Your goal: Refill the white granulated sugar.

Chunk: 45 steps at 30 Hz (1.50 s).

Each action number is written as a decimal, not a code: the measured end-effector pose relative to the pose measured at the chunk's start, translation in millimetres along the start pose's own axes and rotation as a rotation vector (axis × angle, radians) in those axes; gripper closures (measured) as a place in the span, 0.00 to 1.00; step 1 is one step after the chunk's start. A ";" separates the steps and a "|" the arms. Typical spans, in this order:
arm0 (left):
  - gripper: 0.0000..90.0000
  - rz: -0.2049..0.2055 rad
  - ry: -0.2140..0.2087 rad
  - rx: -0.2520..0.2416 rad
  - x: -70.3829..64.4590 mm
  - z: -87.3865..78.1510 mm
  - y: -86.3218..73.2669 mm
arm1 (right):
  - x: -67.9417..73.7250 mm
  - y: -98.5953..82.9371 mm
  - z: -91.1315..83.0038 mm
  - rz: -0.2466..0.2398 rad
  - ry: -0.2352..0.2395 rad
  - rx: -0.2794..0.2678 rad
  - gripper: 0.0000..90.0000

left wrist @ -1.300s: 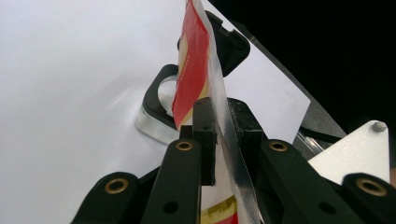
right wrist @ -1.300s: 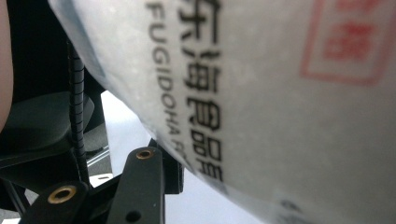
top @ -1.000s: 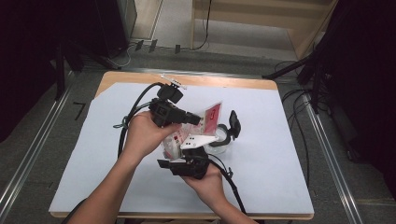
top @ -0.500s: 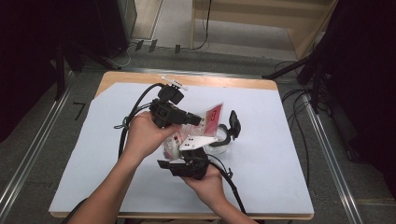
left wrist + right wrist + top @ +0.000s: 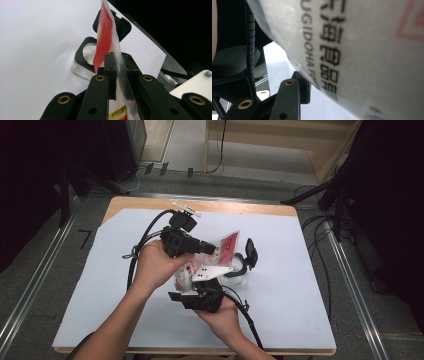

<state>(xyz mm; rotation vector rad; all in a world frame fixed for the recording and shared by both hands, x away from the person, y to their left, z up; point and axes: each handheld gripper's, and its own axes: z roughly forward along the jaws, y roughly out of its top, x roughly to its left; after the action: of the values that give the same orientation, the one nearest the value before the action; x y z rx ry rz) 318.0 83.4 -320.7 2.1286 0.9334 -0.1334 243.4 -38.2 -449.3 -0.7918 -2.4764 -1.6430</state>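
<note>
The packet (image 5: pixel 106 37) is pinched at its edge by the left tongs (image 5: pixel 119 72), held upright just above the open container (image 5: pixel 86 58), likely for pouring. The packet's lower part lies against the right tongs (image 5: pixel 200 295); whether they are clenched cannot be told.

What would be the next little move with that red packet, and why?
Probably tilting the red packet further over the clear container with the open black lid to pour. The left gripper is clamped on the packet's edge, and the right gripper is at its lower part, though its grip is hard to make out. The container sits on the white sheet just beyond the packet.
</note>
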 end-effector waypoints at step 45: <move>0.98 0.025 0.031 -0.031 -3.3 0.8 -1.3 | 0.9 3.1 -1.2 0.001 0.012 -0.001 0.69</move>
<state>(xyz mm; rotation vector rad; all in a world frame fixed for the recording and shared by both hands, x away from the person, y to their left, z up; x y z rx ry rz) 314.9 81.5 -320.8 2.1187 0.9200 -0.0734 243.7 -38.0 -445.9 -0.7816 -2.4667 -1.6441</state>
